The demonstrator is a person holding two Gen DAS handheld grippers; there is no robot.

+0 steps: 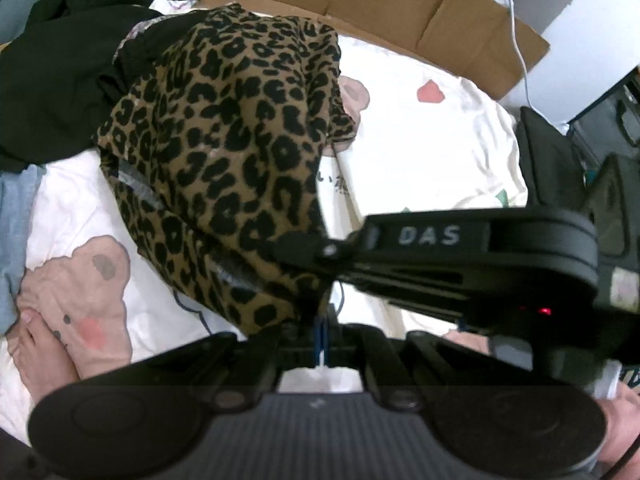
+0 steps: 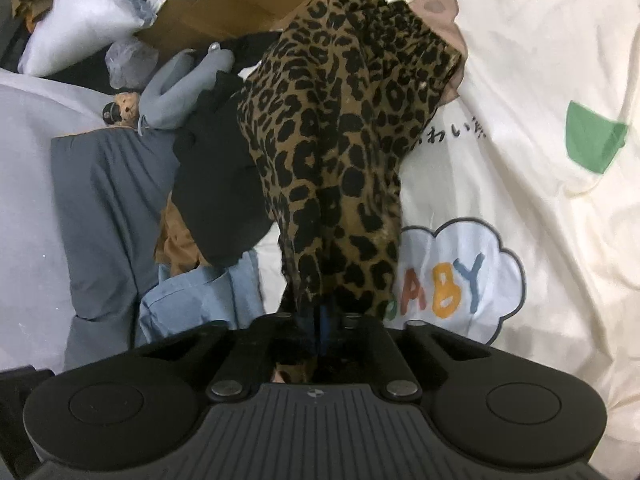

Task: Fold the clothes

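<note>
grippers (both) — clamping leopard garment (image 1: 224, 152)

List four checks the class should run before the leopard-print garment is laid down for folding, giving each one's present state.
1. Left gripper shut on leopard-print garment: ok.
2. Right gripper shut on it: ok.
3. Garment spread flat: not ok, it hangs bunched.
4. Bare cream sheet beside it for laying down: ok.
5. Free of black garment: cannot tell; they overlap.
</note>
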